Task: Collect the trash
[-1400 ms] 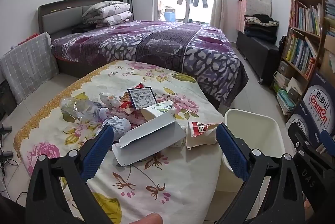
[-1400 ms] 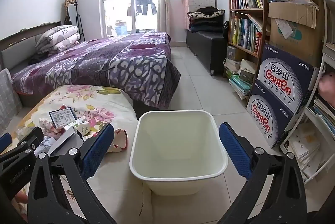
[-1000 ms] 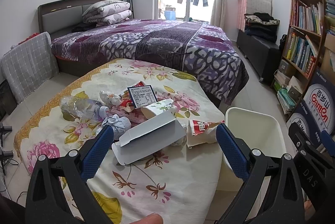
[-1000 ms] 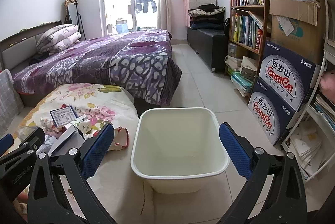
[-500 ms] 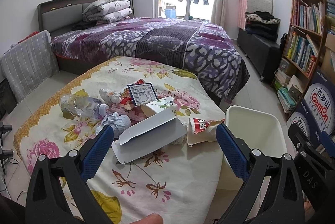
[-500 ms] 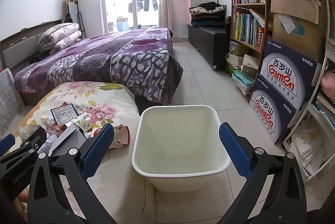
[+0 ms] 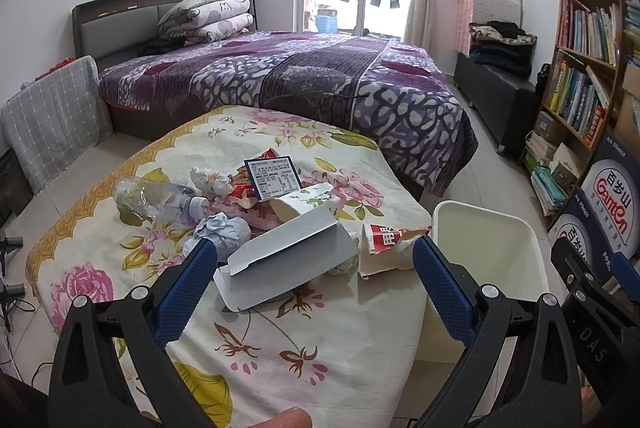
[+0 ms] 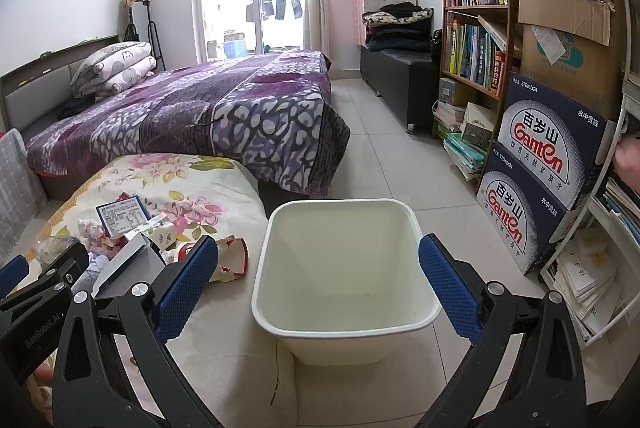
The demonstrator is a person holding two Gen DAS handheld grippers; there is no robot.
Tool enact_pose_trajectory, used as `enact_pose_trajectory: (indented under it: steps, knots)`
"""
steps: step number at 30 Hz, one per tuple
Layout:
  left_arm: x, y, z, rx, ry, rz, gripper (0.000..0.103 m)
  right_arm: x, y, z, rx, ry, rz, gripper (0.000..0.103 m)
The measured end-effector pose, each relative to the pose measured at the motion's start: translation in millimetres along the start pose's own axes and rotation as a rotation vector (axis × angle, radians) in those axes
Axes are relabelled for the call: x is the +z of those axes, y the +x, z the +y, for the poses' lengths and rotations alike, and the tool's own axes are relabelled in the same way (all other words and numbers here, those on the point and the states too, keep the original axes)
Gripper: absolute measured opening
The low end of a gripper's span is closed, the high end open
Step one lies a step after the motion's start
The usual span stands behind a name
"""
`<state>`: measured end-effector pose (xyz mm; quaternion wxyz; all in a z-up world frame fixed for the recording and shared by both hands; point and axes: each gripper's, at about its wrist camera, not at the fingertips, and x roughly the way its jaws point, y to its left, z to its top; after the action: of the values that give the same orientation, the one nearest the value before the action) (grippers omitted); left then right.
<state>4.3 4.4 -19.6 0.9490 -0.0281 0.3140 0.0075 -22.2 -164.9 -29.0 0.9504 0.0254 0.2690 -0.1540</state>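
Note:
Trash lies on a floral-cloth table (image 7: pixel 280 340): an open white carton (image 7: pixel 286 260), a crushed clear bottle (image 7: pixel 156 199), a crumpled tissue (image 7: pixel 220 230), a torn red-and-white wrapper (image 7: pixel 390 246), a tissue pack (image 7: pixel 304 204) and a blue-edged label card (image 7: pixel 273 178). A white bin (image 8: pixel 340 260) stands on the floor right of the table and holds nothing. My left gripper (image 7: pixel 314 288) is open and empty, above the table just short of the carton. My right gripper (image 8: pixel 318 288) is open and empty, over the bin's near rim.
A purple bed (image 7: pixel 288 76) lies behind the table. A bookshelf (image 8: pixel 476 28) and stacked water boxes (image 8: pixel 548 164) stand along the right wall. A black bench (image 8: pixel 404 72) sits beyond them. Tiled floor (image 8: pixel 392 164) runs between bed and shelf.
Both grippers have drifted slightly; the bin and the trash sit a little lower and nearer in view. Both stay open and empty.

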Motion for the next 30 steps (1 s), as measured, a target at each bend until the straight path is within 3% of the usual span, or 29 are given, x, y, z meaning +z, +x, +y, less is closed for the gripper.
enact_pose_trajectory:
  steps: [10, 14, 16, 18, 25, 30]
  knots:
    - [0.5, 1.6, 1.5, -0.011, -0.008, 0.003, 0.095, 0.6, -1.1, 0.3, 0.006, 0.004, 0.004, 0.096]
    - [4.2, 1.1, 2.4, -0.019, -0.018, 0.02, 0.095, 6.7, -0.3, 5.0, 0.036, 0.03, 0.049, 0.096]
    - [15.1, 4.7, 8.3, -0.015, -0.027, 0.053, 0.095, 14.6, 1.1, 1.6, 0.064, 0.061, 0.086, 0.096]
    - [31.0, 14.2, 16.1, -0.007, -0.032, 0.143, 0.095, 21.2, 6.2, 2.5, 0.085, 0.075, 0.122, 0.096]
    - [70.5, 40.6, 51.0, -0.006, -0.079, 0.196, 0.096, 41.4, 40.0, 12.7, 0.143, 0.076, 0.281, 0.096]
    - [76.3, 85.1, 77.5, -0.07, -0.105, 0.344, 0.096, 37.5, 78.0, 22.6, 0.193, 0.137, 0.454, 0.096]
